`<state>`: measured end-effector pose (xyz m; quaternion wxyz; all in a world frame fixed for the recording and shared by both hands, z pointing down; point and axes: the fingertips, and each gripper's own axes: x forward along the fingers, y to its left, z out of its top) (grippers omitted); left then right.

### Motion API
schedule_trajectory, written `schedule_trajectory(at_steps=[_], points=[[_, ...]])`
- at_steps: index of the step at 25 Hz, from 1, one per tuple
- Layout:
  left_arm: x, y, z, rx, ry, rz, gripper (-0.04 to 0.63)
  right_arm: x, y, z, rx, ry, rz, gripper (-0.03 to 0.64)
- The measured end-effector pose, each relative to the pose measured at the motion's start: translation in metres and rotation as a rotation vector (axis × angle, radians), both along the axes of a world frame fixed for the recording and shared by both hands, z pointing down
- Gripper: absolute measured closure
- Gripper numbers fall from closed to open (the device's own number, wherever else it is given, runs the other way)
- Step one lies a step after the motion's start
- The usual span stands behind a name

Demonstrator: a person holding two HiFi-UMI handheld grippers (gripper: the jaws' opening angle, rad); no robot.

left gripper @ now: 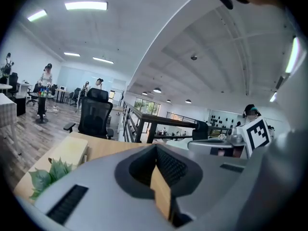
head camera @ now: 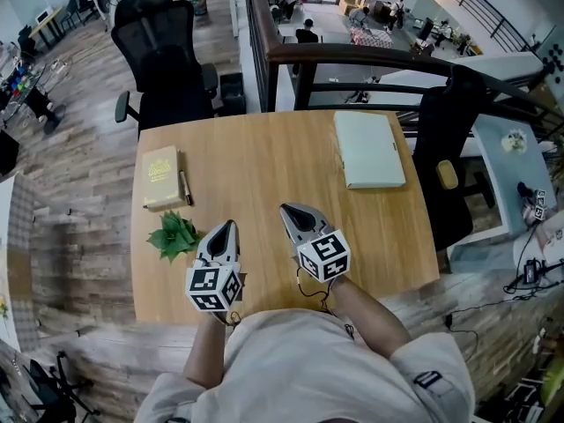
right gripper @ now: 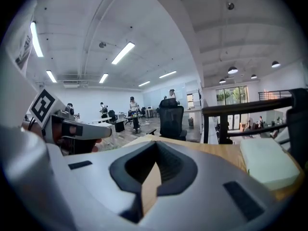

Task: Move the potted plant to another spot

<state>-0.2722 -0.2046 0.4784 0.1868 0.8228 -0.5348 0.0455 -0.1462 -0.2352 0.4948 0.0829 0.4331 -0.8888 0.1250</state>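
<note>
Over wooden table (head camera: 264, 161), left gripper (head camera: 228, 227) and right gripper (head camera: 288, 211) side by side, jaws of both pressed together on nothing, potted plant (head camera: 174, 234) just beside left gripper.

Smooth wooden table (head camera: 264, 174); matt grey plastic left claw (head camera: 229, 226).
</note>
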Motion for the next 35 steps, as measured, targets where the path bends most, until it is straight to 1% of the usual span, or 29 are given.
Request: schedule_trajectory(at_steps=[3, 7, 10, 13, 18, 23, 35], points=[[-0.007, -0.002, -0.019, 0.048, -0.014, -0.022, 0.583, 0.002, -0.006, -0.03, 0.07, -0.001, 0.02, 0.612], [-0.016, -0.002, -0.038, 0.091, -0.01, -0.048, 0.583, 0.001, -0.008, -0.06, 0.147, -0.003, 0.024, 0.612], [-0.018, -0.003, -0.047, 0.119, -0.029, -0.051, 0.583, -0.001, -0.008, -0.073, 0.183, 0.004, 0.024, 0.612], [-0.019, -0.002, -0.055, 0.141, -0.027, -0.063, 0.583, -0.003, -0.005, -0.081, 0.21, 0.011, 0.021, 0.612], [-0.02, 0.001, -0.064, 0.167, -0.058, -0.073, 0.583, -0.003, -0.003, -0.089, 0.225, 0.007, 0.022, 0.612], [-0.025, 0.002, -0.064, 0.168, -0.054, -0.082, 0.583, -0.007, -0.002, -0.09, 0.234, 0.014, 0.016, 0.612], [-0.022, 0.003, -0.063, 0.167, -0.056, -0.076, 0.583, -0.007, -0.001, -0.089, 0.233, 0.024, 0.012, 0.612]])
